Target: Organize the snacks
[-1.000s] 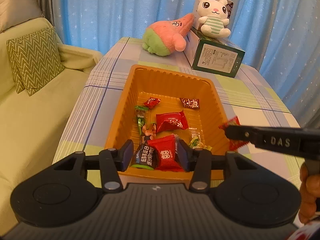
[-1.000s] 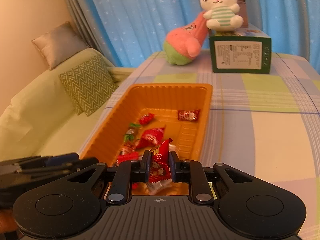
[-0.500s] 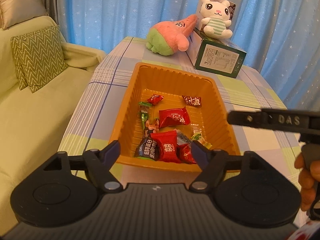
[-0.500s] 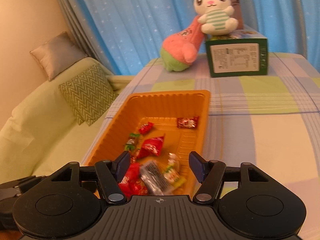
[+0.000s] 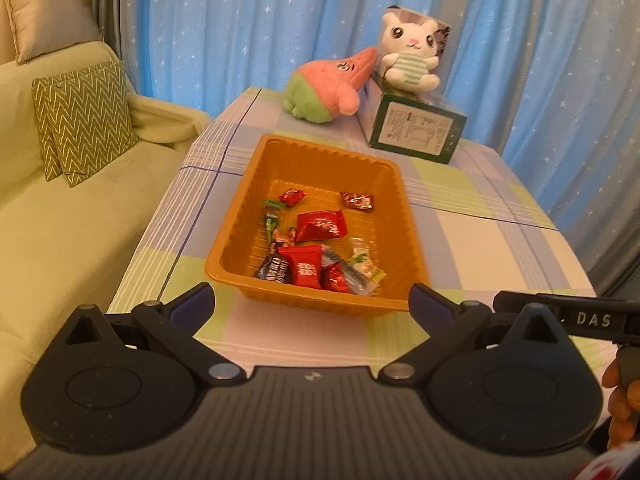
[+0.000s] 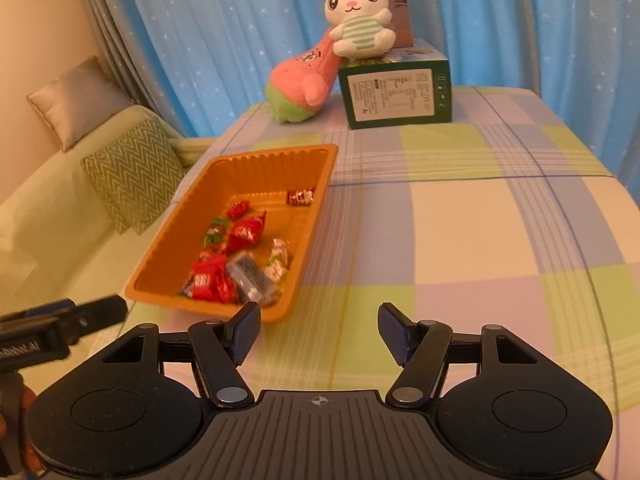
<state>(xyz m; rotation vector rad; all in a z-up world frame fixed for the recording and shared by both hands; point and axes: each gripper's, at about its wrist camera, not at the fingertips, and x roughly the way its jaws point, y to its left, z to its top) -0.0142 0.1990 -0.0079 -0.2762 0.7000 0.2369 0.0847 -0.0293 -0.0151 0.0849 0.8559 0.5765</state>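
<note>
An orange tray sits on the checked tablecloth and holds several wrapped snacks, mostly red, piled toward its near end. My left gripper is open and empty, held back from the tray's near rim. My right gripper is open and empty, above the cloth just right of the tray's near corner. Each gripper shows at the edge of the other's view: the right one in the left wrist view, the left one in the right wrist view.
A pink and green plush, a green box and a white bunny plush stand at the table's far end. A green sofa with cushions lies left. Blue curtains hang behind.
Both grippers opened and dropped their snacks into the tray. Both then pulled back and away from the tray; the right one shifted to the right.
</note>
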